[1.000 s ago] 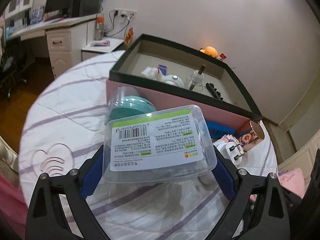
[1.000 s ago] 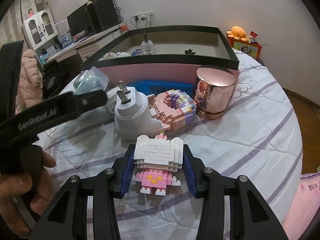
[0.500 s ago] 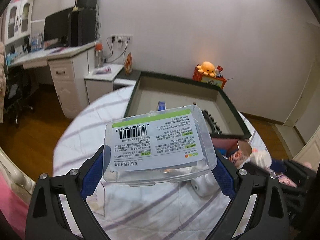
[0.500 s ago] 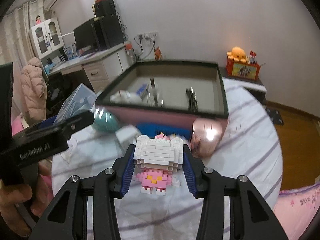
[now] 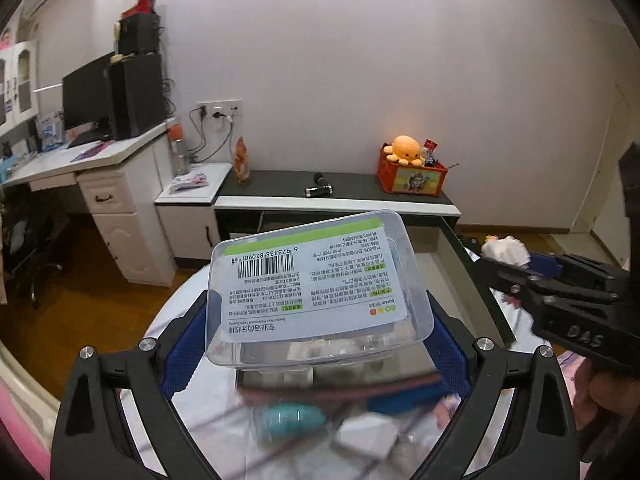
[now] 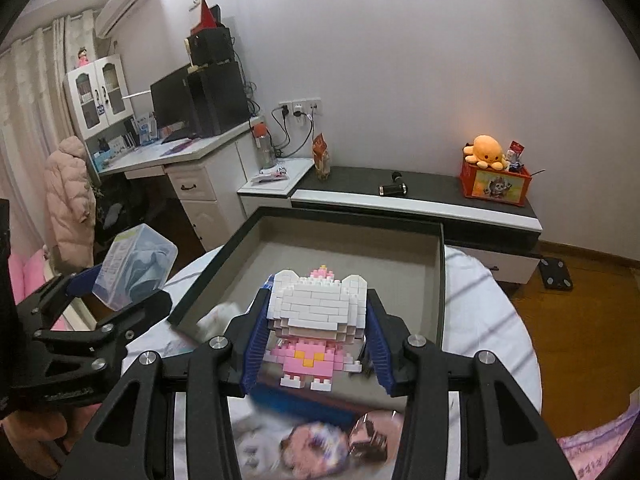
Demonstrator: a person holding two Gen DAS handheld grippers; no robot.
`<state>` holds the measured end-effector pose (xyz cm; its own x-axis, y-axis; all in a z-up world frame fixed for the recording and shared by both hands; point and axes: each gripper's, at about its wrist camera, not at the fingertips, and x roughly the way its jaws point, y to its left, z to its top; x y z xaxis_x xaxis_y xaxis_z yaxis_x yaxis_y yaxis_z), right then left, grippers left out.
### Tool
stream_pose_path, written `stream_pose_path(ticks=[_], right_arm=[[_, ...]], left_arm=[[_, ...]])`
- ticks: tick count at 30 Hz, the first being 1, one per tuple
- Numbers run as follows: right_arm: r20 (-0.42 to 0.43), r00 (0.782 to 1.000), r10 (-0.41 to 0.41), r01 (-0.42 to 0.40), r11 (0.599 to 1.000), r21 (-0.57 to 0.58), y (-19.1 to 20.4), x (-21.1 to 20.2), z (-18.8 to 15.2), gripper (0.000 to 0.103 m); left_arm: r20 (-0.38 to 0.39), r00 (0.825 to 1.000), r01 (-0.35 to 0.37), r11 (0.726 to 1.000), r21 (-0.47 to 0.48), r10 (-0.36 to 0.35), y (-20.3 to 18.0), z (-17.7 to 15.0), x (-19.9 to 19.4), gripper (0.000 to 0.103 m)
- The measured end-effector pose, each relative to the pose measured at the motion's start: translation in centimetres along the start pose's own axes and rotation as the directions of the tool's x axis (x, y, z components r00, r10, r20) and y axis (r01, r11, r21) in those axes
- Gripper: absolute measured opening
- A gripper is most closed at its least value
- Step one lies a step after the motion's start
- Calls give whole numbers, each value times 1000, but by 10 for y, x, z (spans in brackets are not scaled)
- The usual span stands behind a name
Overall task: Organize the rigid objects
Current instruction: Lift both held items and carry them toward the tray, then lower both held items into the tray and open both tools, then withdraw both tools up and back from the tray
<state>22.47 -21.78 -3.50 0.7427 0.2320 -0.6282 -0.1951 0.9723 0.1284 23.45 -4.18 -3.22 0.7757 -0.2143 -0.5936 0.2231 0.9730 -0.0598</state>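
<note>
My left gripper [image 5: 316, 332] is shut on a clear plastic box [image 5: 316, 284] with a white and green label, held high above the near edge of the dark-rimmed open box [image 5: 476, 280]. My right gripper [image 6: 316, 336] is shut on a white and pink brick figure [image 6: 318, 316], held above the open box [image 6: 352, 256]. The left gripper with the clear plastic box [image 6: 134, 266] shows at the left of the right wrist view. The right gripper with the figure [image 5: 506, 250] shows at the right of the left wrist view.
Below on the striped round table [image 6: 484, 292] lie a teal object [image 5: 294, 420], a white plug [image 5: 366, 436], a blue item [image 6: 296, 400] and a blurred shiny cup [image 6: 368, 440]. Behind are a low dark cabinet [image 6: 416, 196] and a white desk [image 5: 108, 184].
Both grippers have risen with their objects and now look down into the open box. The table items have dropped to the bottom of both views.
</note>
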Motion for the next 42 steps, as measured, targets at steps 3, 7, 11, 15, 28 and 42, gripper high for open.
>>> stream_pose_path(ticks=[3,7,11,15,28,42], right_arm=[[-39,999,4,-4,1000,16,-14,28,14,46],[-106,994,-4,8,999,33,-29,67,27,46],[-170,985,0,11,998,61,-41,101,29,46],[-224,975,-3,21,997,81,-50,123,26,46],[-254,966,36,0,990,141,-57,131,25,75],[-135,991,-19,36,991,126,-28,45,31,103]], left_arm=[[-28,999,15,1000,5,-15,1,18,29,96],[-91,995,29,1000,-2,-29,2,29,73,96],[-139,990,10,1000,14,-8,-1,28,105,96],[-182,983,2,1000,25,3,-6,23,127,97],[-227,974,-15,998,57,27,-11,21,133,100],[-117,990,-67,996,63,74,-8,25,38,103]])
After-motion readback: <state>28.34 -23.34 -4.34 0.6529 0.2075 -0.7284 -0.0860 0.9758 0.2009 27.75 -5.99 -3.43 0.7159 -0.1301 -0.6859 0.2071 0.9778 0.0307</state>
